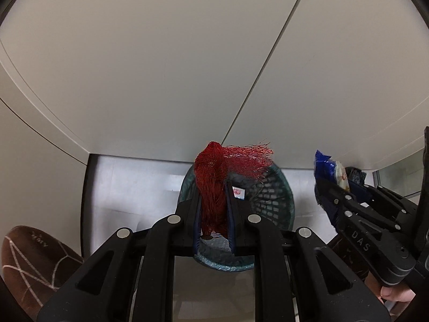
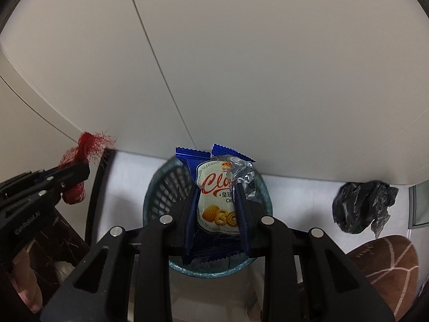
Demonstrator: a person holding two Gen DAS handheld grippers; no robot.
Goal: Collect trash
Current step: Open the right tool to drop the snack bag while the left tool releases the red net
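The red net was bunched into a thick rope and pinched between the two blue pads of the left gripper, its frayed end fanning out toward 2 o'clock above the fingertips. It hung right over the teal bin, whose mesh wall showed at 3 o'clock of the net. By its look the net was very light, soft and springy; it would probably crush to nothing under a grip and snag on anything rough, so the thick twisted middle, where the pads sat, seemed the sound place to hold it. Once freed, loose strands might cling to the pads.

The wrapper, blue with a white cookie panel and a clear crinkled flap at 1 o'clock, stood upright in the right gripper, whose pads pressed on its two side edges. Below and behind it lay the bin's rim. I judged it a thin, slick, nearly weightless film: it would buckle rather than resist, and could slip if held by the glossy face, so the edge-on pinch across its width looked right.

Both pieces seemed ready to drop. Each gripper showed in the other's view, the left at 9 o'clock, the right at 3 o'clock.

On the pale floor, well apart from the bin at 3 o'clock, a crumpled black bag lay uncollected. A brown slipper sat at 4 o'clock.
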